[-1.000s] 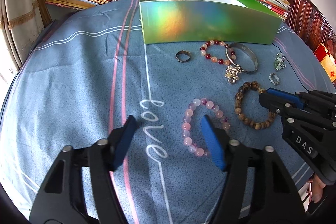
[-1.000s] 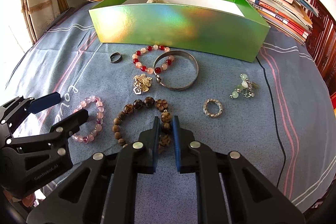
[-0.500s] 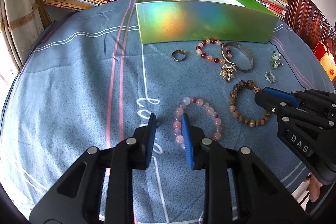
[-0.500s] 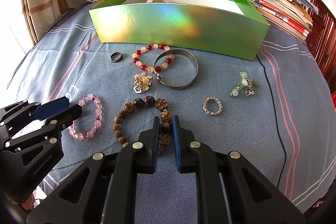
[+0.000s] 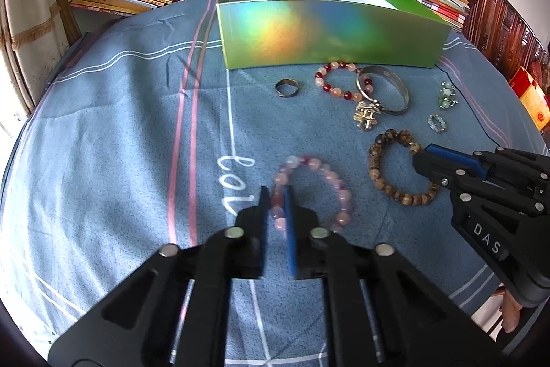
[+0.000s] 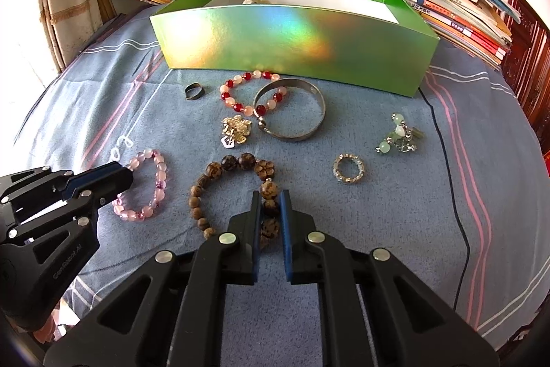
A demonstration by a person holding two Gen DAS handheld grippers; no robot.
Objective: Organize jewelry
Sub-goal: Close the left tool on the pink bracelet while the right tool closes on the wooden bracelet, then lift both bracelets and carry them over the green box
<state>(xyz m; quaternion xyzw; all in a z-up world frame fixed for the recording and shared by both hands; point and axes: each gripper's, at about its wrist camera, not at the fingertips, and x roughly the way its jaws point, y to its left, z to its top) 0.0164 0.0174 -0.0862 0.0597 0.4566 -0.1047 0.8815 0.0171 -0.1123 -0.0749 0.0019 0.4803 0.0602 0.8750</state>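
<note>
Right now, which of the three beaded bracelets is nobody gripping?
The red-and-peach bead bracelet beside the green box. The pink bracelet sits in the left hand-held gripper, the brown wooden one in the right.

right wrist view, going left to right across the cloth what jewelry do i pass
pink bead bracelet → dark ring → brown wooden bead bracelet → silver bangle → small sparkly ring → green bead charm

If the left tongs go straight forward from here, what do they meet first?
Probably nothing soon: the left tongs, shut on the pink bead bracelet, point across bare cloth toward the green box.
</note>
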